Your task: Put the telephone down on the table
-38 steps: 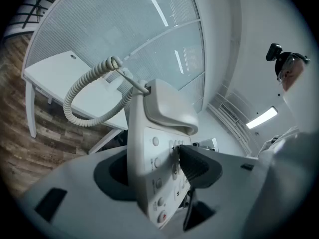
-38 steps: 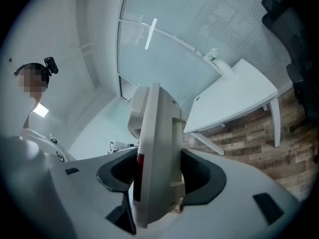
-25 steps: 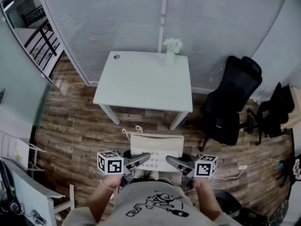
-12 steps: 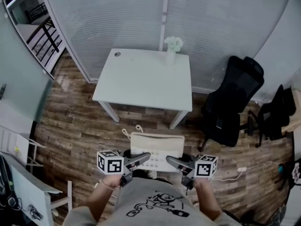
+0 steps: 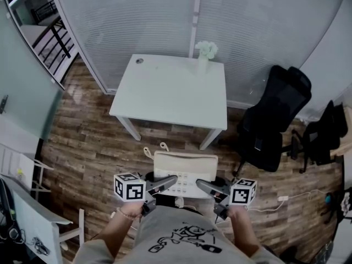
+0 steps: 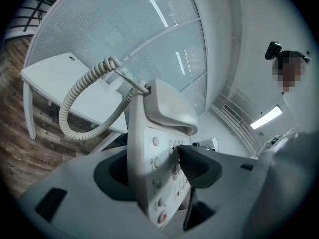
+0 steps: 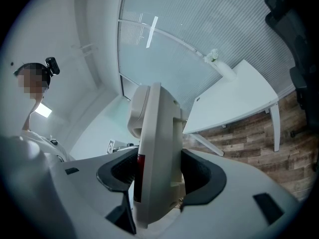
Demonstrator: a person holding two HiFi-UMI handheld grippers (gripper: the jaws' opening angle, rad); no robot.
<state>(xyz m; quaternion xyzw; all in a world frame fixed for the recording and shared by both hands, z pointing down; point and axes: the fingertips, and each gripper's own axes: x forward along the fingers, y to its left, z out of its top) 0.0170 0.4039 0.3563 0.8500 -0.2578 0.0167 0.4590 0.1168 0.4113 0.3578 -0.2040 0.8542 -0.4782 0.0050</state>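
While the vase (image 5: pixel 202 66) at the table's (image 5: pixel 165 92) far edge holds pale flowers (image 5: pixel 206 49), the telephone (image 5: pixel 186 166) hangs over the wooden floor (image 5: pixel 88 147), short of the table. The left gripper (image 5: pixel 168 181) is clamped on its keypad end and the right gripper (image 5: pixel 204 186) on the other. Both sit where they were a second ago. A black office chair (image 5: pixel 275 120) stands to the table's right.

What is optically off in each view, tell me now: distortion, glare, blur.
Head view: wide-angle bend curves the blinds and floor; light is even, and the table is sharp. Left gripper view: fisheye with black corners, glare streaks across the glass wall, telephone looming close and slightly soft. Right gripper view: same black corners, bright ceiling light at left.
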